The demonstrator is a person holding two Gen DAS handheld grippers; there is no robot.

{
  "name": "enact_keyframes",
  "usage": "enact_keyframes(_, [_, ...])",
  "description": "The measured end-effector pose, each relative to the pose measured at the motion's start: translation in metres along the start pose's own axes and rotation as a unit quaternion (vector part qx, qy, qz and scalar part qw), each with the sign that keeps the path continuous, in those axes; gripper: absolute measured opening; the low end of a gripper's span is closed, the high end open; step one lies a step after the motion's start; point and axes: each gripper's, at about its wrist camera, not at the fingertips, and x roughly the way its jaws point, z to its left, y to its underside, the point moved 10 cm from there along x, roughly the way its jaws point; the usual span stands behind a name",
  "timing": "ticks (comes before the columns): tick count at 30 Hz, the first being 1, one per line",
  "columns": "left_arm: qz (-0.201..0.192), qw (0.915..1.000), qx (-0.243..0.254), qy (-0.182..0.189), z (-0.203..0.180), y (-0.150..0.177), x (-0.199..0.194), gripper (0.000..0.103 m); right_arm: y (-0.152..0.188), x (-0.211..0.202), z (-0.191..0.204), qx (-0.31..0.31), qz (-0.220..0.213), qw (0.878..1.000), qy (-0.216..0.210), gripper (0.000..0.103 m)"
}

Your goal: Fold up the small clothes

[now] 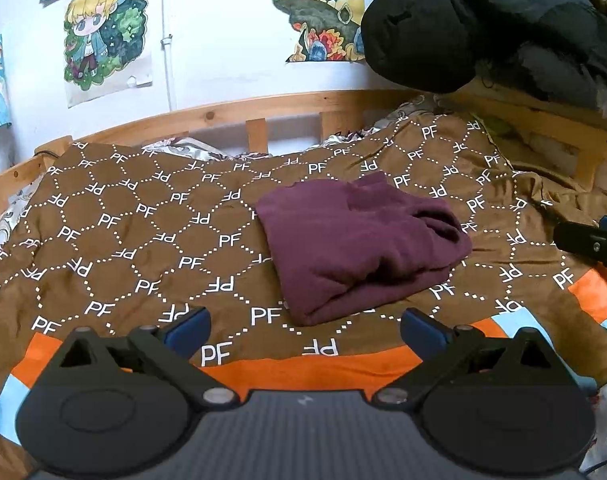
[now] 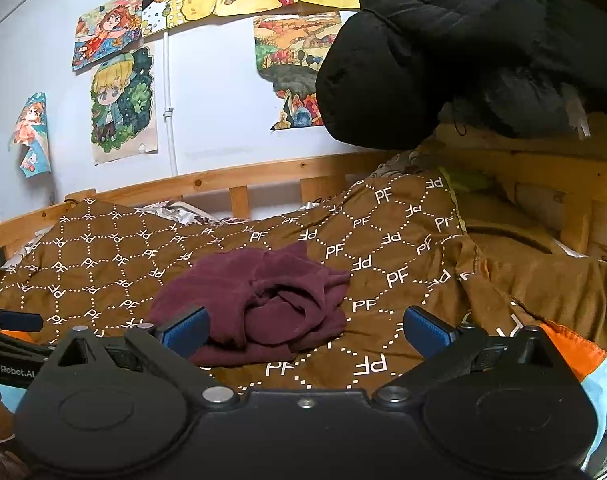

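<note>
A small maroon garment (image 1: 359, 244) lies folded into a compact bundle on the brown patterned blanket (image 1: 143, 232). In the right wrist view the same garment (image 2: 263, 304) shows its rumpled open end. My left gripper (image 1: 303, 330) hovers open just in front of the bundle, holding nothing. My right gripper (image 2: 303, 330) is open too, with its left blue fingertip (image 2: 185, 330) close to the garment's near edge. The right gripper's tip (image 1: 591, 242) shows at the right edge of the left wrist view. The left gripper's finger (image 2: 11, 322) shows at the left edge of the right wrist view.
The blanket covers a bed with a wooden rail (image 1: 239, 114) along the wall. A black padded jacket (image 1: 483, 20) hangs over the upper right, above a wooden frame (image 2: 543, 168). Drawings (image 2: 123, 104) are stuck on the white wall.
</note>
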Motion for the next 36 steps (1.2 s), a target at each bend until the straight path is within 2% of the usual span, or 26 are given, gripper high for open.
enact_keyframes(36, [0.001,1.0000,-0.008,0.001,0.0020,0.0010,-0.0011,0.103,0.0040,-0.0008,-0.0015,-0.004,0.007,1.000,0.001,0.102])
